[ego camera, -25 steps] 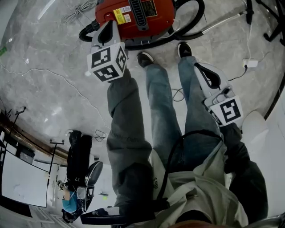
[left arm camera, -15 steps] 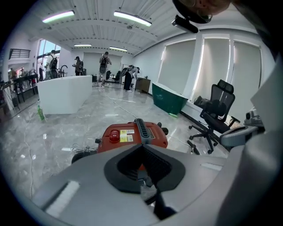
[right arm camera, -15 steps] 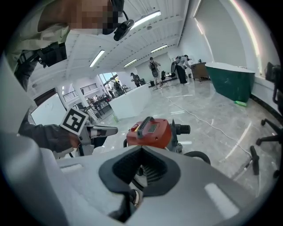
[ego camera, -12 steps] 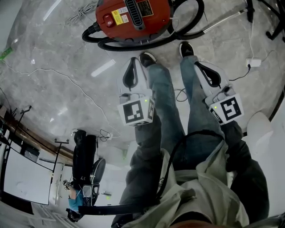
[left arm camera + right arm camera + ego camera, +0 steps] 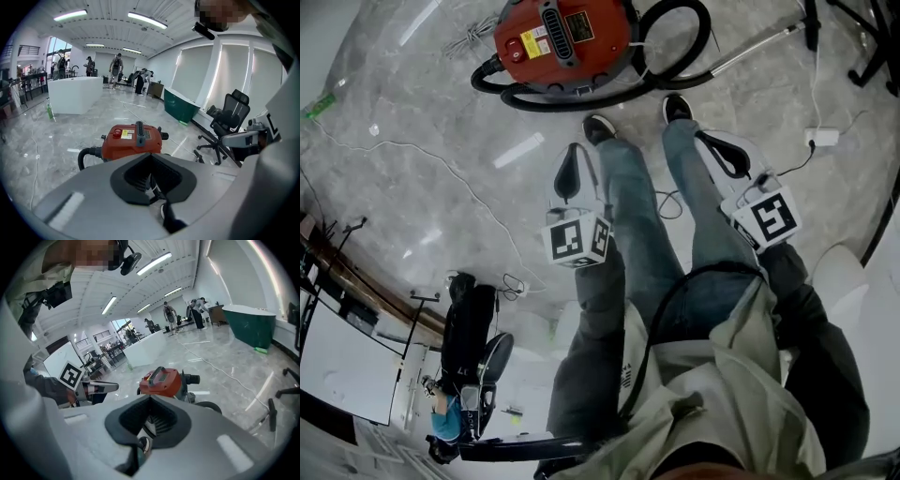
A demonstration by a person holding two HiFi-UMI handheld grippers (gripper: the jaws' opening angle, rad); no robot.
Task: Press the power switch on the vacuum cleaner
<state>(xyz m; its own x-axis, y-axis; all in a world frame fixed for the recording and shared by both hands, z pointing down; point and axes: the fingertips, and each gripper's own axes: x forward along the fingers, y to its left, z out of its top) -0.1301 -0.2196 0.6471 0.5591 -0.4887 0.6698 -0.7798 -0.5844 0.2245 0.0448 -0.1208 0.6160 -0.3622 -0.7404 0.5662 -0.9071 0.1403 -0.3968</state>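
Observation:
The red vacuum cleaner (image 5: 567,37) stands on the grey floor at the top of the head view, with a round red button (image 5: 514,48) on its left end. My left gripper (image 5: 573,147) hangs beside the person's leg, well short of the vacuum, jaws shut on nothing. My right gripper (image 5: 701,139) is by the other leg, also shut and holding nothing. In the left gripper view the vacuum (image 5: 133,140) and its button (image 5: 117,132) lie ahead beyond the shut left gripper (image 5: 150,154). The right gripper view shows the vacuum (image 5: 161,380) past the right gripper (image 5: 150,397).
A black hose (image 5: 680,42) loops round the vacuum and a metal wand (image 5: 759,45) runs right. A thin white cable (image 5: 403,148) crosses the floor at left; a plug block (image 5: 821,137) lies at right. The person's shoes (image 5: 598,127) stand just before the vacuum. An office chair (image 5: 229,117) stands at right.
My left gripper has drawn back from the vacuum's left end towards the person's leg and dropped lower in view. The right gripper has hardly moved.

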